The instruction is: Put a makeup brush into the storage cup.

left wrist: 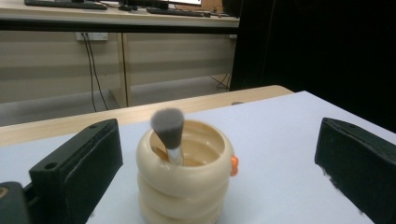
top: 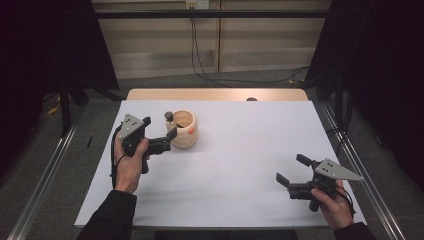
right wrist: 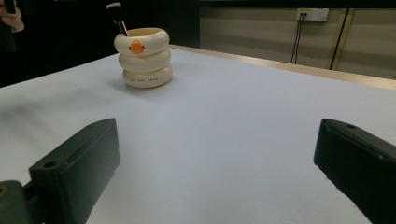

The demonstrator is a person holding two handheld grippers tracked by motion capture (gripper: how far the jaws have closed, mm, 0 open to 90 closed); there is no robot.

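Left gripper view cuts off the base of the cream ribbed ring-stacked holder (left wrist: 184, 179) at the bottom edge, and the grey brush head (left wrist: 167, 126) is motion-blurred; the small print on the holder's lowest ring in the right gripper view is too small to read. Holder sits on the white table (top: 240, 165) at about 10 o'clock from table centre, orange duck-face badge (right wrist: 136, 47) on its side. Inside it: one makeup brush, bristles up, leaning against the rim. Left gripper (top: 170, 127) is wide open, one jaw either side of the holder, gripping nothing; contact unclear. Right gripper (top: 292, 170) at 4 o'clock, well apart from the holder, jaws spread wide and empty above bare tabletop.
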